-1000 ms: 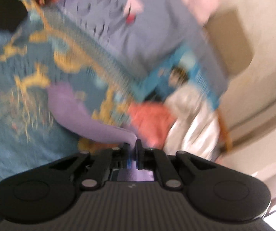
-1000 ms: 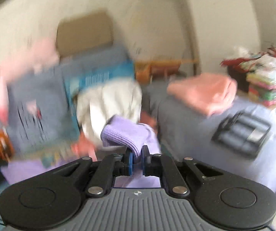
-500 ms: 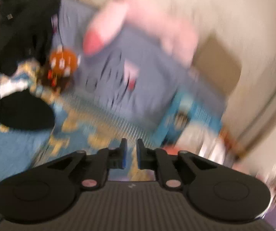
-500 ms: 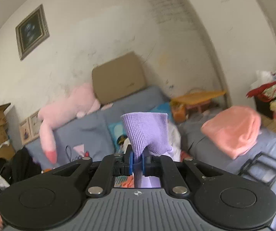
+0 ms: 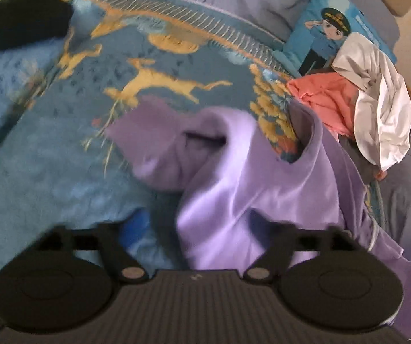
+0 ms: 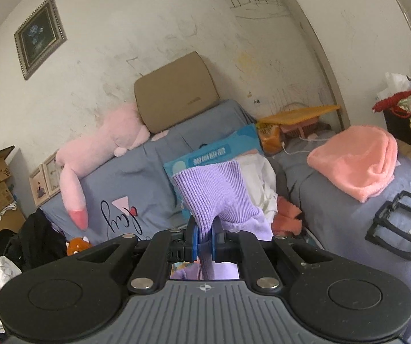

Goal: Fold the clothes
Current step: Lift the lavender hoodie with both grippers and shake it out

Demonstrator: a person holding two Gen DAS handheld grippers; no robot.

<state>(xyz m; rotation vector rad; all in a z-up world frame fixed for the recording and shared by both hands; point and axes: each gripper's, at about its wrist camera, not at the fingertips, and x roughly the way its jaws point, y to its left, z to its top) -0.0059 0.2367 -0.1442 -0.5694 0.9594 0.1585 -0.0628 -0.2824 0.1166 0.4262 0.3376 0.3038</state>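
A lilac sweatshirt (image 5: 251, 177) lies rumpled on the blue deer-print blanket (image 5: 47, 157), one sleeve (image 5: 153, 140) trailing left. My left gripper (image 5: 198, 225) hovers just above the sweatshirt, open wide, with cloth showing between the jaws but not pinched. In the right wrist view, my right gripper (image 6: 204, 240) is shut on the ribbed lilac cuff (image 6: 214, 192), which stands up above the blue pads (image 6: 194, 240) and is held in the air facing the wall.
A coral garment (image 5: 320, 91) and a white one (image 5: 377, 109) are heaped at the blanket's right, by a cartoon pillow (image 5: 325, 28). A folded coral towel (image 6: 354, 160), a black rack (image 6: 400, 223) and a pink plush (image 6: 99, 149) lie on the grey bed.
My left gripper let go of the lilac cloth, swung up, then came back down over the sweatshirt and opened wide. The right gripper rose with the cuff and steadied.
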